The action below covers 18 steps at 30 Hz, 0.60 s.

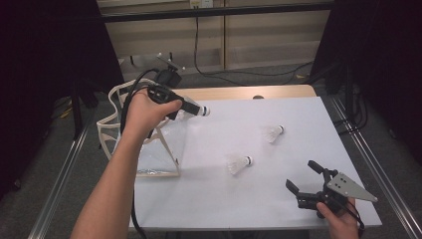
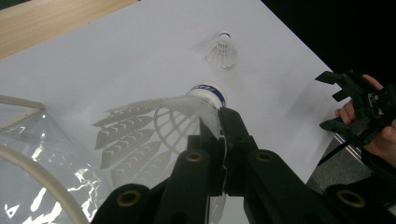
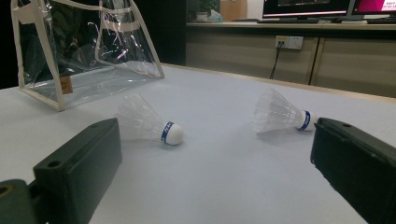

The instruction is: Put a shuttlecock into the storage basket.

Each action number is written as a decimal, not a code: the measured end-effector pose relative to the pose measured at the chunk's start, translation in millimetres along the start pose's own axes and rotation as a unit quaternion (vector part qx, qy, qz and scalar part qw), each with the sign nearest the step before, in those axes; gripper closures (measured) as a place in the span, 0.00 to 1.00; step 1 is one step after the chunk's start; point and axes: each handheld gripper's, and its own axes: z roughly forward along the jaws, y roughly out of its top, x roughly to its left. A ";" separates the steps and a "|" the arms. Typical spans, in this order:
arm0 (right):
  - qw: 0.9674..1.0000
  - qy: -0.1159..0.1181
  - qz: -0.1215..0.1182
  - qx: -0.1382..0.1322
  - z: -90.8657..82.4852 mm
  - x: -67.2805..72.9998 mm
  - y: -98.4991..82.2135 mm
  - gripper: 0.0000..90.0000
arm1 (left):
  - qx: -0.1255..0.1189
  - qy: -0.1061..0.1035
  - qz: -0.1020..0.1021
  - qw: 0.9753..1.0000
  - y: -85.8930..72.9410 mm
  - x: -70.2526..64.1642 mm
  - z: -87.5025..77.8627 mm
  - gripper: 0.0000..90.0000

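My left gripper (image 1: 195, 109) (image 2: 217, 122) is raised over the table's back left, shut on a white shuttlecock (image 1: 204, 111) (image 2: 159, 126). The jaws pinch its feather skirt, and the blue-banded cork points away from the hand. Two more shuttlecocks lie on the white table top: one mid-table (image 1: 239, 163) (image 3: 147, 123) and one farther right (image 1: 272, 133) (image 3: 280, 113). My right gripper (image 1: 302, 175) (image 3: 215, 177) (image 2: 355, 100) rests low at the front right corner, open, with nothing between its jaws, facing the two loose shuttlecocks.
A clear plastic bag with cream trim (image 1: 149, 149) (image 2: 28, 154) (image 3: 70, 46) stands at the table's left, just below my left hand. The white table top (image 1: 249, 199) ends in a wooden strip at the back. Cables run over the floor behind.
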 end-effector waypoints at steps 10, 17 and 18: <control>1.000 0.000 0.000 0.000 0.1 0.0 0.0 0.02 | -0.006 0.009 -0.008 1.000 4.0 4.4 -8.3 1.00; 1.000 -0.001 0.001 -0.001 0.0 -0.2 0.0 0.02 | -0.007 0.014 -0.011 1.000 4.9 7.9 -12.1 1.00; 1.000 0.000 0.000 -0.001 0.0 -0.3 0.0 0.02 | -0.007 0.013 -0.011 1.000 4.9 8.6 -12.5 1.00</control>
